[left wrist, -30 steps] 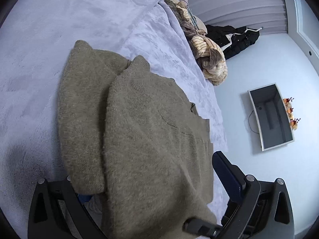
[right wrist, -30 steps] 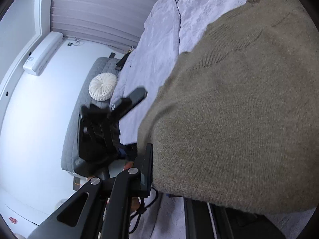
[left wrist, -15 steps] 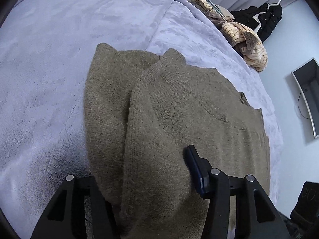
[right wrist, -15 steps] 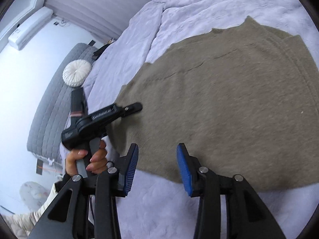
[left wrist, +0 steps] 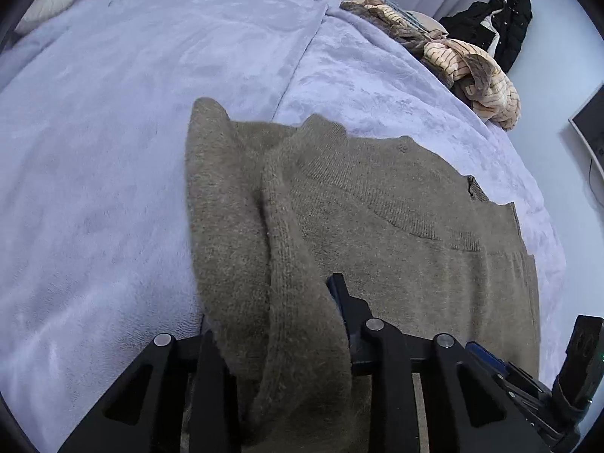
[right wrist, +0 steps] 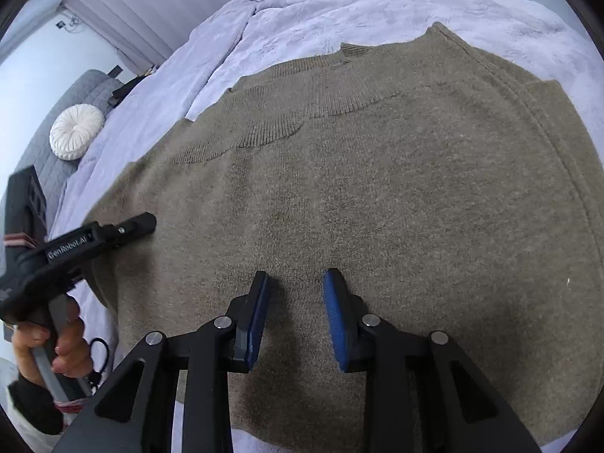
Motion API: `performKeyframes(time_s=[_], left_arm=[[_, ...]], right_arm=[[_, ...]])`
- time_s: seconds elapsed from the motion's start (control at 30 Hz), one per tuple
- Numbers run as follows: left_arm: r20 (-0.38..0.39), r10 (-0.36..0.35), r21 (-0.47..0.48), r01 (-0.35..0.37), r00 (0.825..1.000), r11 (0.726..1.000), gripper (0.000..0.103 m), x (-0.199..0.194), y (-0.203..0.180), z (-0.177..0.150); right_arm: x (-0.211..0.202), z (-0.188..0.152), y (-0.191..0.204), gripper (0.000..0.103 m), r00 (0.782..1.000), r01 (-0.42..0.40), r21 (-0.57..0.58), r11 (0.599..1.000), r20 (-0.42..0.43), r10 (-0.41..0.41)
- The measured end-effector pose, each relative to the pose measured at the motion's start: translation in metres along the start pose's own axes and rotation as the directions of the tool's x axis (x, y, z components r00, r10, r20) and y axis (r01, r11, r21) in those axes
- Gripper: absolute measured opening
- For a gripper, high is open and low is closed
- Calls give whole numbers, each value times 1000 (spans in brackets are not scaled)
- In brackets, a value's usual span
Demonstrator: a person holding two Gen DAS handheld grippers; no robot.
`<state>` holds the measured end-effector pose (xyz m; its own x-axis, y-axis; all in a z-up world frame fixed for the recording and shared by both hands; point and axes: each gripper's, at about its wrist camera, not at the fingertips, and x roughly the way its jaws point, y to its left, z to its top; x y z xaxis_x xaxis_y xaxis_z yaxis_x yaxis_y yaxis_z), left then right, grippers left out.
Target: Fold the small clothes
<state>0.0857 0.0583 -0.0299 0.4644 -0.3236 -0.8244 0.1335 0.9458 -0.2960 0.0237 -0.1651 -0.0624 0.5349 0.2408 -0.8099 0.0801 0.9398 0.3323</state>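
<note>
— What sort of place is this?

— A bedroom in a home. A wide bed (left wrist: 158, 87) under a lilac plush blanket fills most of both views.

— What else shows it?

— A heap of clothes (left wrist: 464, 60) at the upper right, a black jacket (left wrist: 502, 19) hanging by the curtains (right wrist: 151, 3), a grey quilted bench (right wrist: 56, 139) with a round white cushion (right wrist: 76, 137) at the left, and a sweater (right wrist: 377, 196) spread on the blanket.

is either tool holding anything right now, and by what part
The left tool has been closing on the olive sweater's folded side edge. The right tool, its jaws just narrowing, hovers open over the sweater, gripping nothing.
</note>
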Motion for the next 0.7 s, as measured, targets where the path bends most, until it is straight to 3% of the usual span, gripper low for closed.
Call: performKeyframes(time_s=[0.07,0.13,0.27,0.33,0.5,0.6,0.7], left_arm=[[71,45,93,-52,996,994,27,-17,-24,3],[125,43,151,-62,991,987,27,-35,-46,7],[206,-28,260,-27,978,965,26,-71,-102,19],[222,-57,317,-17,973,948,26,-81,-132,24],[213,-114,473,0,970,881,26,-79,-214,13],[144,-131,565,27,981,825,26,-57,-257,-9],[67,-89,635,26,994,772,26,-23,-282,-37]], right_arm=[[-2,-2,3,32,1000,11,-31,999,12,-11],[-4,-3,-1,32,1000,-16,-20,1000,17,16],[-22,-4,-28,33,985,-172,91,981,42,169],[-39,-8,-42,34,976,-208,124,970,85,199],[-82,-23,-88,34,957,-253,198,947,195,215],[-98,-34,-117,34,946,-278,253,927,238,219],[-98,-45,-143,35,939,-317,328,890,239,247]])
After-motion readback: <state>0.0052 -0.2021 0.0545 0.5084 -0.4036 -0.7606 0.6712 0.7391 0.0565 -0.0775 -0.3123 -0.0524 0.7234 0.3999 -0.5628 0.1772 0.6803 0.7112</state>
